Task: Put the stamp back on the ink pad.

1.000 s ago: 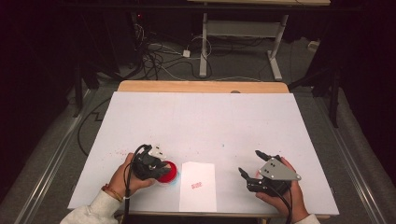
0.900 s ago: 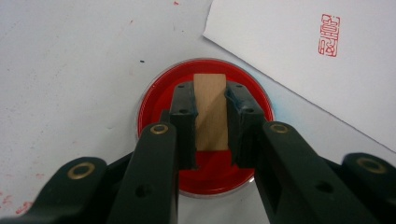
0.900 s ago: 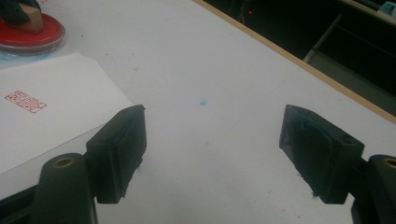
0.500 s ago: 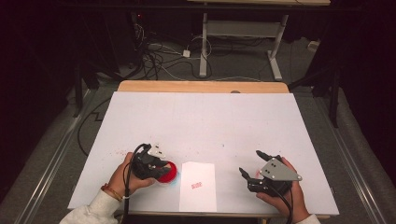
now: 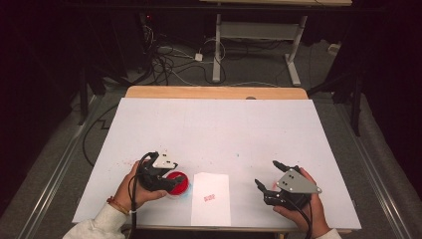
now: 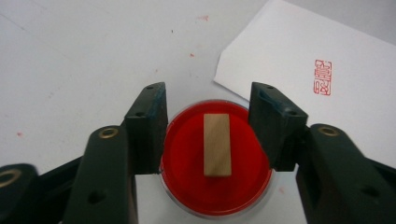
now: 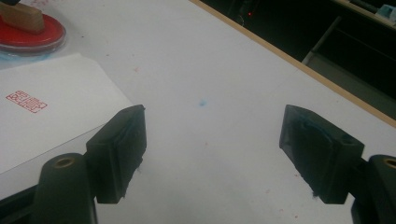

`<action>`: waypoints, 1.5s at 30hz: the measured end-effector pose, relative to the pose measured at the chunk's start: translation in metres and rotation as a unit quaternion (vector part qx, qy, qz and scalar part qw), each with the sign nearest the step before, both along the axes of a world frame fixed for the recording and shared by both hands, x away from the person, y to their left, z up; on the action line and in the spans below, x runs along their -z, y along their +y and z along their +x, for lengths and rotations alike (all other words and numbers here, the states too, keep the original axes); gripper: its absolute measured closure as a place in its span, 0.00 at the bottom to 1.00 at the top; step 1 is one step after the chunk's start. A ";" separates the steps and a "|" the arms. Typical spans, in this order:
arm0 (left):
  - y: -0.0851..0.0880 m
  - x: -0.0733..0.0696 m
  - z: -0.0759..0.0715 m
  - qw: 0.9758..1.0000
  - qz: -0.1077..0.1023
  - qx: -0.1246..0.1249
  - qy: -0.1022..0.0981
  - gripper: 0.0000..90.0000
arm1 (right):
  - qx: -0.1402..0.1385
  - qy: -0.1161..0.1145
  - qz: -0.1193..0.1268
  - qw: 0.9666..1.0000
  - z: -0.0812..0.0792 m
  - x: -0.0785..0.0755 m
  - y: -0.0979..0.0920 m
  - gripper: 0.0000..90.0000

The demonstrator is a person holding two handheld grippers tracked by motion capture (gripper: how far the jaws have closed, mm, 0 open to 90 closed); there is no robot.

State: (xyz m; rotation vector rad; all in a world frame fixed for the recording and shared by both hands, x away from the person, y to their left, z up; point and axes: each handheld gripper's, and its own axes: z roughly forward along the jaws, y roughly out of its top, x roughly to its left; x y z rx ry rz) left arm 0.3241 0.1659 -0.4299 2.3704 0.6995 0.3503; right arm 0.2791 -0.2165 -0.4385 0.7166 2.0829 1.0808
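Small rectangular wooden stamp block [image 6: 217, 144] lies flat on the round red ink pad [image 6: 187, 172], low centre in the left gripper view. It could stick in the wet ink or be dragged askew if the left gripper's [image 6: 208, 133] fingers [image 6: 148, 126] clip it pulling back; they have just been opening, now half spread, the stamp between but untouched. Stray ink could smear the white paper sheet [image 6: 289, 51] with its red imprint [image 6: 323, 77]. The right gripper [image 7: 212, 158] rests wide open over the white counter [image 7: 224, 70], holding nothing

The white worktop [image 5: 219, 134] is evenly lit from overhead, its surroundings nearly black; both claw views look soft, near parts blurred, shadows faint.
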 end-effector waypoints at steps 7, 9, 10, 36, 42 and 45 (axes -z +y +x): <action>-0.001 -0.004 -0.004 0.999 -0.020 -0.005 -0.038 0.38 | -0.003 -0.001 0.001 1.000 -0.002 -0.001 0.001 0.26; -0.003 -0.005 -0.005 0.998 -0.025 -0.008 -0.051 0.36 | -0.003 -0.002 0.000 1.000 -0.002 -0.001 0.001 0.26; -0.003 -0.005 -0.006 0.998 -0.028 -0.007 -0.056 0.34 | -0.003 -0.002 0.000 1.000 -0.003 -0.001 0.001 0.26; -0.007 -0.008 -0.013 0.986 -0.050 -0.009 -0.161 0.20 | 0.008 -0.008 0.003 1.000 -0.012 -0.003 -0.006 0.26; -0.003 -0.005 -0.019 0.984 -0.031 -0.012 -0.177 0.20 | 0.006 -0.006 0.004 1.000 -0.012 -0.003 -0.006 0.26; -0.001 -0.004 -0.021 0.983 -0.030 -0.012 -0.183 0.20 | 0.006 -0.005 0.004 1.000 -0.012 -0.003 -0.005 0.26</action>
